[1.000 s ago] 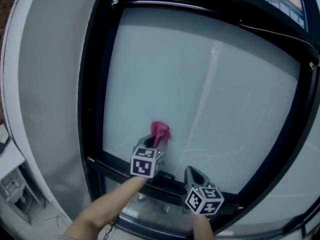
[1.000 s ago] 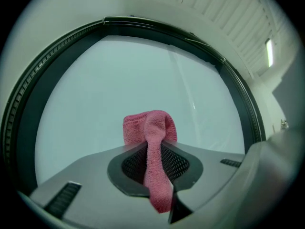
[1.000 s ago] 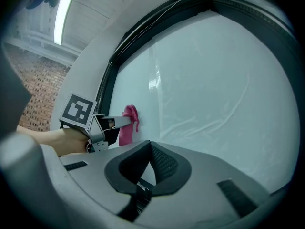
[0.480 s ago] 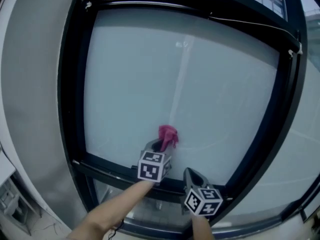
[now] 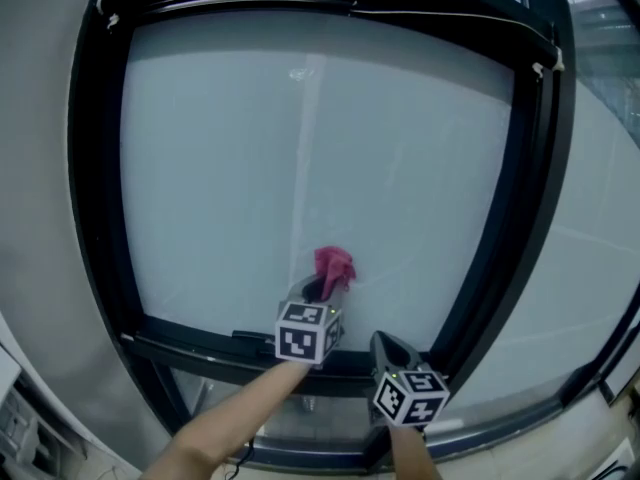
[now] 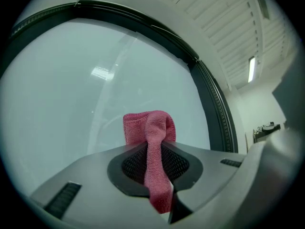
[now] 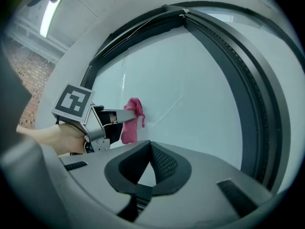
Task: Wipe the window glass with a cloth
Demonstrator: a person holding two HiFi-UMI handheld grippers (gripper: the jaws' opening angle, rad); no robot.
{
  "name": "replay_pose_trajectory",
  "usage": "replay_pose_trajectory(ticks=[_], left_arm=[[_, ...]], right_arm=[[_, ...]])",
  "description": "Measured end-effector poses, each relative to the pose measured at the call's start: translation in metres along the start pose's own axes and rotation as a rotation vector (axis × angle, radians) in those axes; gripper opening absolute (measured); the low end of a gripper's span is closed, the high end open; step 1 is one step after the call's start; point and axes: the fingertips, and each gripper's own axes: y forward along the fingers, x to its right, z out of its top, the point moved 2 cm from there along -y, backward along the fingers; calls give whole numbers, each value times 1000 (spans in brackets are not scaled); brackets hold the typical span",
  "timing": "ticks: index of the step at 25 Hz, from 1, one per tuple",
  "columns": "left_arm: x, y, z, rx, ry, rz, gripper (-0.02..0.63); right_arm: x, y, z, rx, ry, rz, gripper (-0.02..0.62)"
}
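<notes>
A pink cloth [image 5: 333, 268] is pinched in my left gripper [image 5: 318, 290] and pressed against the lower middle of the window glass [image 5: 300, 158]. In the left gripper view the cloth [image 6: 151, 132] bunches above the shut jaws and a strip of it hangs down between them. My right gripper [image 5: 386, 346] sits lower and to the right, near the bottom frame bar, shut with nothing in it. From the right gripper view [image 7: 150, 144] the cloth [image 7: 132, 118] touches the pane to the left.
A thick black window frame [image 5: 95, 168] surrounds the pane, with a horizontal bar [image 5: 200, 348] under it and a lower pane beneath. A grey wall [image 5: 40, 118] lies to the left. Another glazed pane [image 5: 600, 218] continues to the right.
The cloth and left gripper have slid rightward along the lower glass, away from the left frame. The head view has swung, so the window sits further left. The right gripper stays low.
</notes>
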Motion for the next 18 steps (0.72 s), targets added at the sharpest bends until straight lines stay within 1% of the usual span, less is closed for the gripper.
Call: replay_pose_trajectory(ticks=[4,18], left_arm=[[27,13,-4,-7,-31,-66,52],[128,69,-20,-30,-58,-273,52]], right_arm=[[22,-12,-3,-10,6,-49,2],[96,-58,1,-13,13,-217,2]])
